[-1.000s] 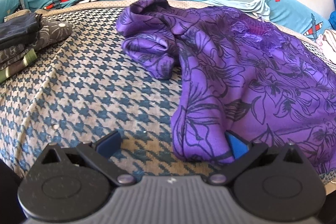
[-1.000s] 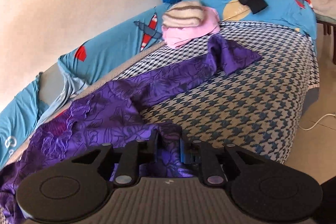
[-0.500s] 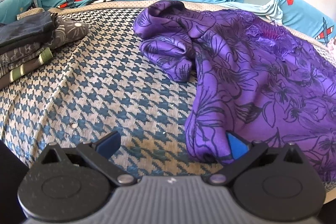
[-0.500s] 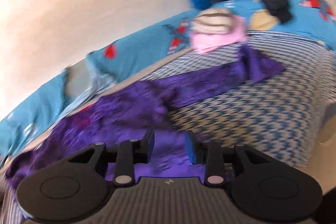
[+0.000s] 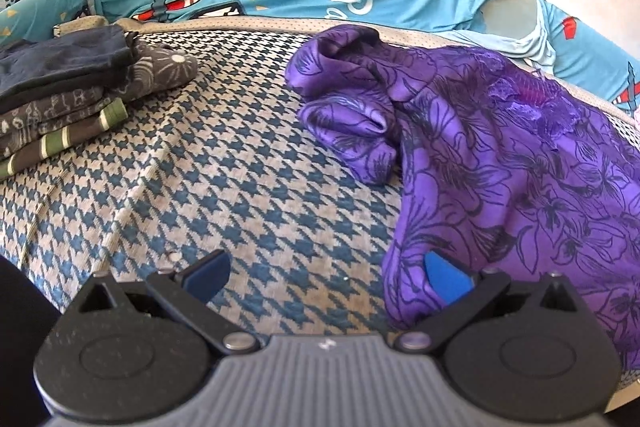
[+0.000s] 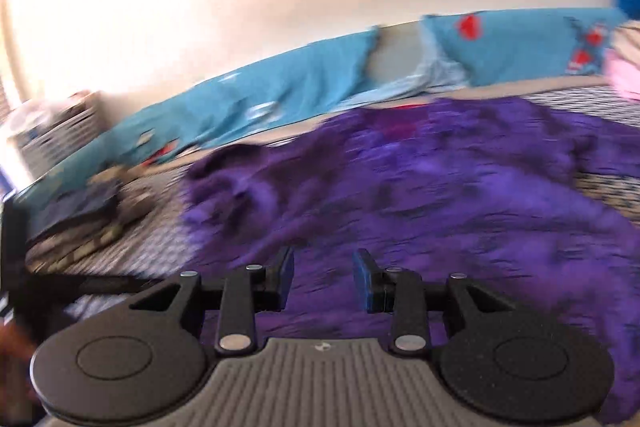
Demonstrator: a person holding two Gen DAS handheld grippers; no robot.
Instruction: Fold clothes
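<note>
Both wrist views low, close over the bed [image 5: 240, 195] — sharing the purple garment [image 5: 520, 167], folded stack [image 5: 60, 95].

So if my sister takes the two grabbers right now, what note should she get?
Left gripper: open wide, nothing pinched; its right pad sits against the near edge of the purple dress.
Right gripper: jaws apart with a clear gap, over the dress, not holding it. That view is blurred.
The purple dress lies rumpled and unfolded on the houndstooth bed cover, one end bunched up.
Done: a stack of folded clothes sits at the cover's left side.
Left: grip the dress again, smooth it flat, fold it, probably add it to the stack.
</note>
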